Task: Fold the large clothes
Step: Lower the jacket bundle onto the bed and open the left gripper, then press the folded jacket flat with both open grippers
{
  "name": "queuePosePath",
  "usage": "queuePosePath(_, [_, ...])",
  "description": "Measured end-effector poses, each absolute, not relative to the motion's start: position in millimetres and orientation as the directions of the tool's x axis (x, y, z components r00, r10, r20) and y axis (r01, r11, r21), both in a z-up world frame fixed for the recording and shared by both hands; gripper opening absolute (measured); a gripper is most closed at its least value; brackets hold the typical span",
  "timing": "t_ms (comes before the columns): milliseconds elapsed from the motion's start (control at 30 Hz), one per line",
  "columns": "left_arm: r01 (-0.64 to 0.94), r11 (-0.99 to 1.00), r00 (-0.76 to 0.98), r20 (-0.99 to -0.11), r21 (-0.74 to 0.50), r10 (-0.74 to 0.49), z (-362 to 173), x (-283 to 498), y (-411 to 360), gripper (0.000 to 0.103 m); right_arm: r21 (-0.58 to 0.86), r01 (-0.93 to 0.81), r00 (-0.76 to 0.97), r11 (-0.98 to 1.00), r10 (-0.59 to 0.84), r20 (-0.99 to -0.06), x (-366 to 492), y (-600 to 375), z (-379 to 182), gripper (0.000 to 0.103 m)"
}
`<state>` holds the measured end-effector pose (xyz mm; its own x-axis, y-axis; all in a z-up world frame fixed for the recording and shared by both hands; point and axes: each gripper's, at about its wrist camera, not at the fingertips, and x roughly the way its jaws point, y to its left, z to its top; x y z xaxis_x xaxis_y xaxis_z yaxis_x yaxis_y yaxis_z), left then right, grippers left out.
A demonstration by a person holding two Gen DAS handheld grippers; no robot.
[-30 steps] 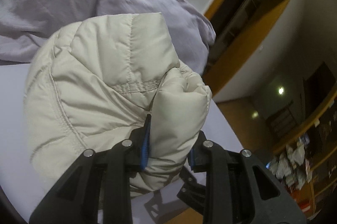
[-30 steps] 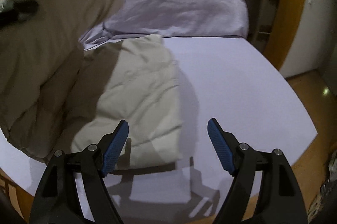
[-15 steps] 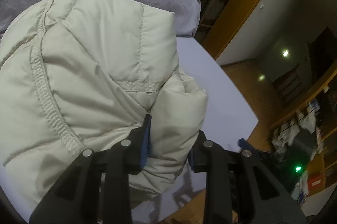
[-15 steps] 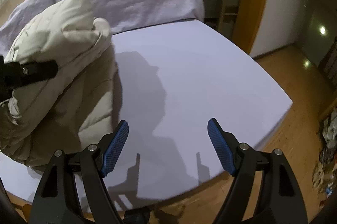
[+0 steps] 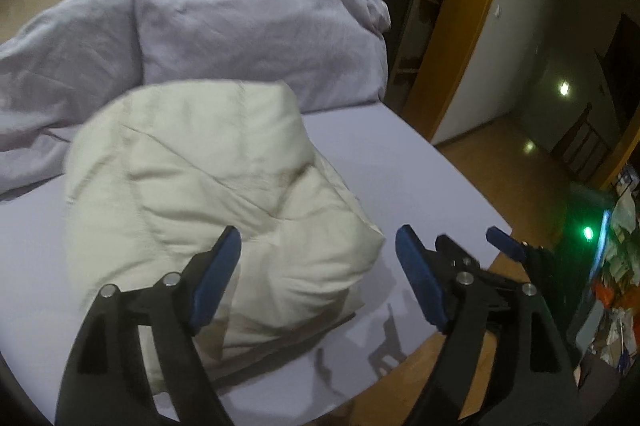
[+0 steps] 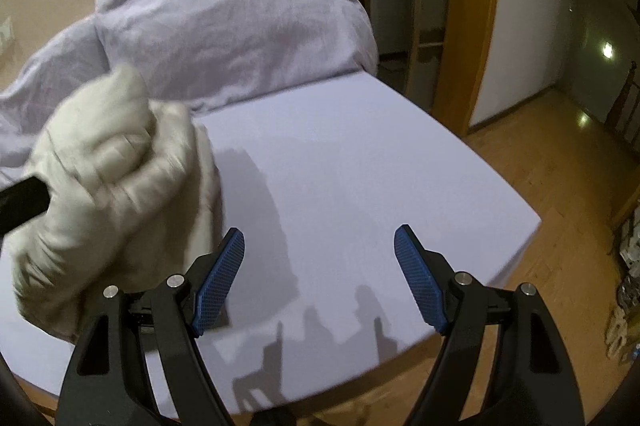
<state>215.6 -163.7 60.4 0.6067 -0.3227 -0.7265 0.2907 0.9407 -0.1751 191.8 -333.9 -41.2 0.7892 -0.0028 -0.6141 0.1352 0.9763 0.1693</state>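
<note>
A cream padded jacket (image 5: 208,186) lies bunched on the lilac bed sheet (image 5: 400,162), blurred with motion. My left gripper (image 5: 318,242) hovers over the jacket's near corner with its jaws opening wide. The blue pads (image 5: 216,278) stand apart from the fabric. In the right wrist view the jacket (image 6: 108,166) is a blurred heap at the left, with a black finger of the left gripper (image 6: 20,202) beside it. My right gripper (image 6: 319,238) is open above bare sheet (image 6: 360,154), holding nothing. It also shows at the right of the left wrist view, the right gripper (image 5: 500,246).
A crumpled lilac duvet (image 5: 240,26) is heaped at the far end of the bed. The bed's right edge (image 6: 520,238) drops to a wooden floor (image 6: 560,186). An orange door frame (image 6: 456,26) stands beyond, and clutter (image 5: 616,246) sits at the far right.
My left gripper let go of the jacket fold and its jaws spread wide. The jacket dropped away from the fingers onto the bed. The right gripper swung right, staying open.
</note>
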Motion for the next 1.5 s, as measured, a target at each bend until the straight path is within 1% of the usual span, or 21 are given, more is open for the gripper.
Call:
queuePosePath(67, [0.267,0.946,0.631,-0.708,-0.185,-0.317,70,213,-147,0.081,0.187,0.1,0.803,0.977,0.032,-0.596,199,-328,-29,0.079])
queuePosePath(167, [0.203,0.962,0.676,-0.684,-0.184,-0.274,79,215,-113,0.083,0.208,0.023,0.826,0.978,0.099,-0.556,209,-311,-4,0.079])
queuePosePath(333, [0.044,0.984,0.698,-0.699,-0.172,-0.154,68,237,-52,0.083,0.215,-0.108,0.837,0.971,0.205,-0.506,229,-270,28,0.077])
queuePosePath(400, [0.003,0.986,0.697,-0.707,-0.169,-0.123,63,245,-35,0.083,0.204,-0.153,0.829,0.967,0.238,-0.506,239,-252,35,0.073])
queuePosePath(467, [-0.03,0.985,0.698,-0.709,-0.171,-0.102,57,251,-19,0.083,0.189,-0.182,0.821,0.965,0.255,-0.512,247,-236,39,0.065])
queuePosePath(500, [-0.051,0.984,0.7,-0.708,-0.172,-0.088,54,256,-11,0.083,0.182,-0.196,0.815,0.963,0.264,-0.516,252,-227,40,0.063])
queuePosePath(567, [-0.084,0.98,0.708,-0.703,-0.181,-0.069,49,264,2,0.083,0.172,-0.214,0.809,0.962,0.273,-0.52,258,-215,42,0.057])
queuePosePath(700, [-0.139,0.972,0.698,-0.715,-0.191,-0.041,30,291,17,0.083,0.155,-0.229,0.805,0.961,0.277,-0.525,270,-197,43,0.057])
queuePosePath(800, [-0.14,0.97,0.665,-0.745,-0.201,-0.058,6,305,13,0.083,0.142,-0.226,0.803,0.964,0.267,-0.533,281,-189,42,0.057])
queuePosePath(900, [-0.129,0.965,0.67,-0.738,-0.228,-0.084,-10,308,9,0.083,0.13,-0.218,0.803,0.967,0.254,-0.539,291,-186,39,0.057])
queuePosePath(1100, [-0.08,0.975,0.659,-0.745,-0.208,-0.105,-19,314,-3,0.083,0.137,-0.193,0.792,0.972,0.236,-0.563,315,-185,29,0.057])
queuePosePath(1267, [-0.043,0.982,0.656,-0.746,-0.185,-0.112,-27,315,-16,0.083,0.092,-0.164,0.804,0.982,0.187,-0.564,330,-181,23,0.057])
queuePosePath(1333, [-0.024,0.985,0.658,-0.744,-0.169,-0.111,-29,315,-24,0.083,0.067,-0.148,0.805,0.987,0.159,-0.571,335,-182,17,0.057])
queuePosePath(1400, [-0.016,0.987,0.661,-0.743,-0.159,-0.109,-30,314,-28,0.083,0.05,-0.127,0.788,0.991,0.132,-0.601,342,-186,1,0.058])
queuePosePath(1467, [-0.01,0.986,0.658,-0.744,-0.164,-0.117,-30,315,-28,0.083,0.068,-0.114,0.763,0.991,0.131,-0.632,348,-192,-19,0.058])
queuePosePath(1500, [0.001,0.985,0.656,-0.743,-0.171,-0.129,-30,316,-29,0.083,0.078,-0.11,0.762,0.991,0.135,-0.633,348,-194,-25,0.058])
